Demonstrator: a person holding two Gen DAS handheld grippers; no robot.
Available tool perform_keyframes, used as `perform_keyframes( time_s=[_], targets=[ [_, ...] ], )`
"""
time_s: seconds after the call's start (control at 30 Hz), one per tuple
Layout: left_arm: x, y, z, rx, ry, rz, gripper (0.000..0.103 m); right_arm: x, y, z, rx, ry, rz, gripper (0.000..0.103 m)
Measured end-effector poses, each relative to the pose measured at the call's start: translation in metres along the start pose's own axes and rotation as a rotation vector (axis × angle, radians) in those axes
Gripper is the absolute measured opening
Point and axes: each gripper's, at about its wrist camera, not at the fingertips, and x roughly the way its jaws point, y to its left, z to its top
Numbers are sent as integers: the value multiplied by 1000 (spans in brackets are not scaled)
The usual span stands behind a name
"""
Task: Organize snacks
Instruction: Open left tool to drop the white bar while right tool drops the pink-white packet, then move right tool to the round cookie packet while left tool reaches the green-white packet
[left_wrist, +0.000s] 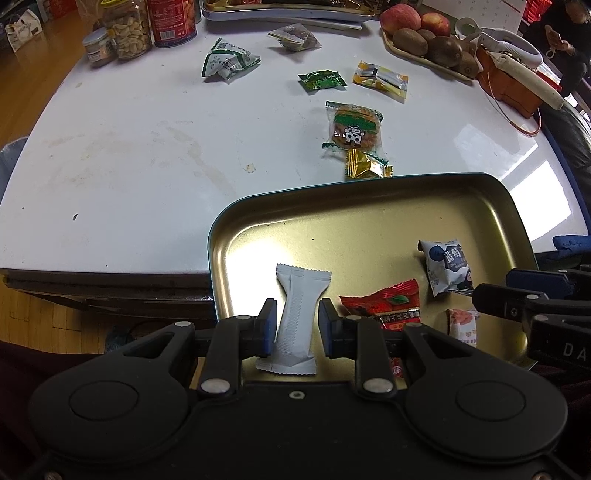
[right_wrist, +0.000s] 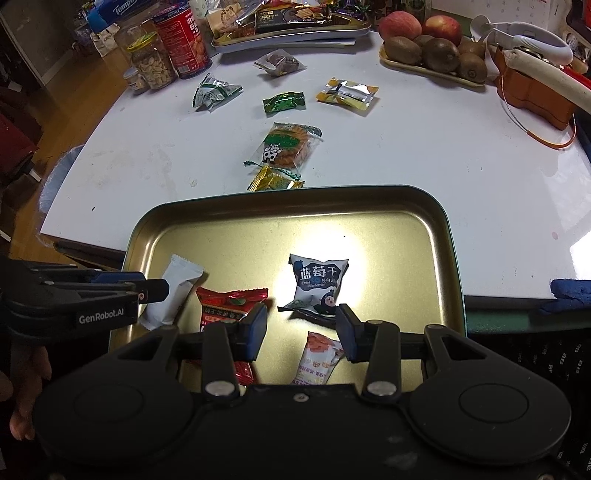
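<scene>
A gold tin tray sits at the table's near edge. My left gripper is open, its pads either side of a white snack packet lying in the tray, with gaps on both sides. A red packet, a blueberry packet and a pink packet also lie in the tray. My right gripper is open and empty above the tray's near side. Several snacks lie loose on the white table.
Loose on the table: cow-print biscuit, gold candy, green candy, yellow packet, green-white packet, a brown-filled bag. Jars and a red can stand back left; fruit tray back right.
</scene>
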Motion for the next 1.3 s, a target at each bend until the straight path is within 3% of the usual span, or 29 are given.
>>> perform_keyframes(
  time_s=[0.23, 0.4, 0.57, 0.83, 1.07, 1.3],
  targets=[
    [-2, 8, 16, -10, -9, -10, 34, -5, -1, 26, 22, -28, 9, 45],
    [-4, 28, 52, -30, -45, 18, 34, 0, -4, 59, 62, -52, -17, 54],
    [-2, 55, 95, -53, -95, 60, 52, 15, -13, 102, 160, -88, -36, 62],
    [16, 87, 152, -55, -105, 107, 54, 75, -18, 153, 303, -50, -76, 62],
    [32, 97, 165, -51, -83, 90, 54, 108, -13, 163, 288, 4, -151, 62],
    [39, 101, 166, -57, -57, 69, 54, 110, 2, 168, 291, 5, -76, 62]
  ],
)
